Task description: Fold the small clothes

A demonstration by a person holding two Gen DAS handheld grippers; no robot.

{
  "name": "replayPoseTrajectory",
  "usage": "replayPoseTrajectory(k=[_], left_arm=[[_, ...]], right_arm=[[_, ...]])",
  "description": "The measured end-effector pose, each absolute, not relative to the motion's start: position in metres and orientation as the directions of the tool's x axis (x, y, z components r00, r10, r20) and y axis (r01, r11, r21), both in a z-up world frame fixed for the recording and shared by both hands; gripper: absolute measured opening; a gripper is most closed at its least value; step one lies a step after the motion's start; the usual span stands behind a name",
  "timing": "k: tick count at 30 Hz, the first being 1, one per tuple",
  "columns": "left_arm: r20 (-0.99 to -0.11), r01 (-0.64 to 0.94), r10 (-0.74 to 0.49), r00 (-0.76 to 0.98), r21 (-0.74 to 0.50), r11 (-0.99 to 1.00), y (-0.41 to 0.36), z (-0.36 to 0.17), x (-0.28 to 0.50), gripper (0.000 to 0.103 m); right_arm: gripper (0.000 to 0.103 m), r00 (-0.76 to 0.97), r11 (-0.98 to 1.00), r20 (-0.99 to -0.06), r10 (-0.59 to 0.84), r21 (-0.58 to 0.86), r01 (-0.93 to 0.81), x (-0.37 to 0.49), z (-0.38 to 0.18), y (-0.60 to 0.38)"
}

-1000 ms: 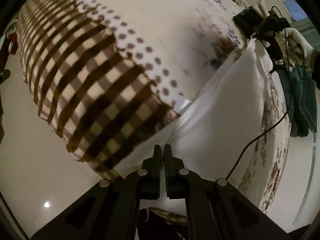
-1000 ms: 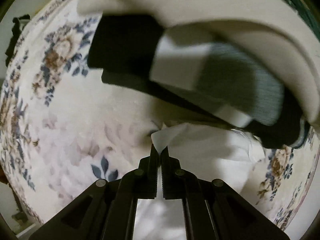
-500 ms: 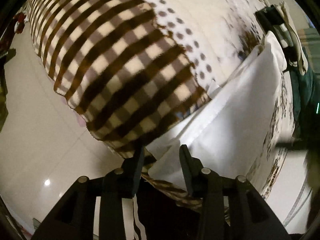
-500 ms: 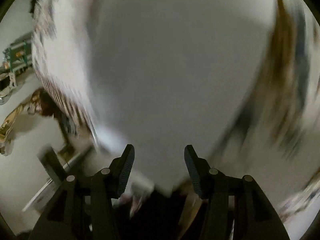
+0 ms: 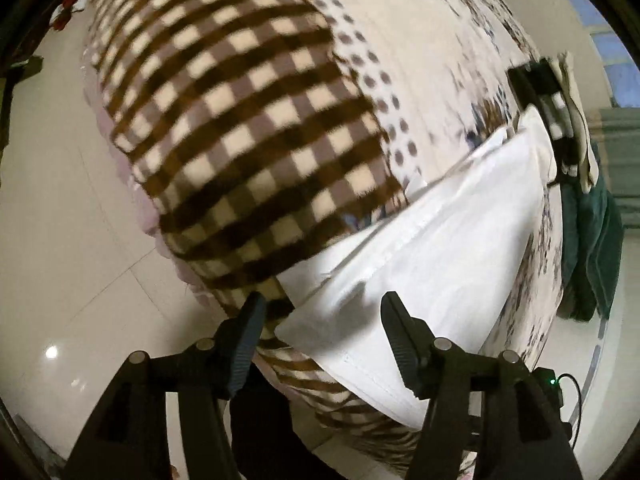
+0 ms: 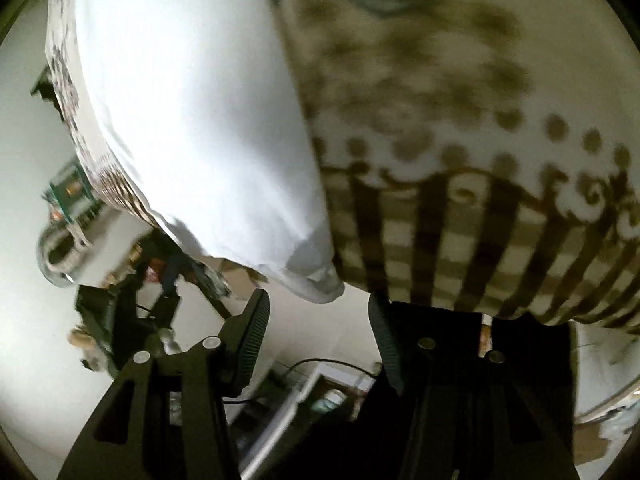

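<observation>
Fingers (image 5: 250, 320) apart both sides, L view: white garment (image 5: 440, 248), green cloth (image 5: 592, 240), R: clutter.

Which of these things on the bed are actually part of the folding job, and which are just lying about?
Part of the job: white garment; left tool and right tool, both open.

Lying about: checked blanket, dark green cloth, black-and-white folded pile.

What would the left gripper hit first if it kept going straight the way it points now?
Most likely the white cloth. The left gripper is open, and the cloth's near corner lies just ahead between its fingers, on the checked blanket. Depth is hard to judge through the fisheye, so it might pass just above it.
</observation>
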State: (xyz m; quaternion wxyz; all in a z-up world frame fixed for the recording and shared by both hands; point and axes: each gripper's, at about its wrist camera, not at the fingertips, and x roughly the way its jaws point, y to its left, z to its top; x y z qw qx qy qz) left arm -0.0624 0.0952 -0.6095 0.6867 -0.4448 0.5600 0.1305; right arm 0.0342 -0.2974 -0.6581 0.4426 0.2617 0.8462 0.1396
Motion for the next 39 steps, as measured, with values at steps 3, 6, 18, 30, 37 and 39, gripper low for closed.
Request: replayPoseTrajectory(k=[3, 6, 18, 30, 37, 39], left_arm=[[-0.895, -0.646, -0.330, 0.300, -0.445, 0.620, 0.080, -0.615, -0.054, 0.055], [-0.927, -0.603, -0.262, 0.268, -0.374, 0.705, 0.066, -0.610, -0.052, 0.003], [-0.927, -0.606, -0.160, 0.340, -0.346, 0.717, 0.097, -0.581, -0.073, 0.002], [-0.933, -0.629, -0.191, 0.305, -0.348, 0.695, 0.095, -0.598, -0.070, 0.005], [-0.924, -0.626, -0.165, 0.344, -0.357, 0.693, 0.104, -0.553, -0.057, 0.049], [-0.898, -0.597, -0.186, 0.399, -0.408, 0.691, 0.106, -0.533, -0.039, 0.069]], right_arm=[[0.054, -0.439, 0.802, -0.671, 0.597, 0.482, 0.354, 0.034, -0.657, -0.307], [0.054, -0.425, 0.797, -0.675, 0.603, 0.486, 0.360, 0.025, -0.659, -0.310], [0.054, -0.415, 0.761, -0.639, 0.647, 0.514, 0.396, 0.001, -0.677, -0.280], [0.010, -0.507, 0.876, -0.719, 0.475, 0.438, 0.200, -0.020, -0.686, -0.231], [0.056, -0.470, 0.830, -0.697, 0.542, 0.531, 0.170, 0.002, -0.631, -0.238], [0.062, -0.423, 0.815, -0.703, 0.572, 0.548, 0.190, 0.018, -0.613, -0.248]])
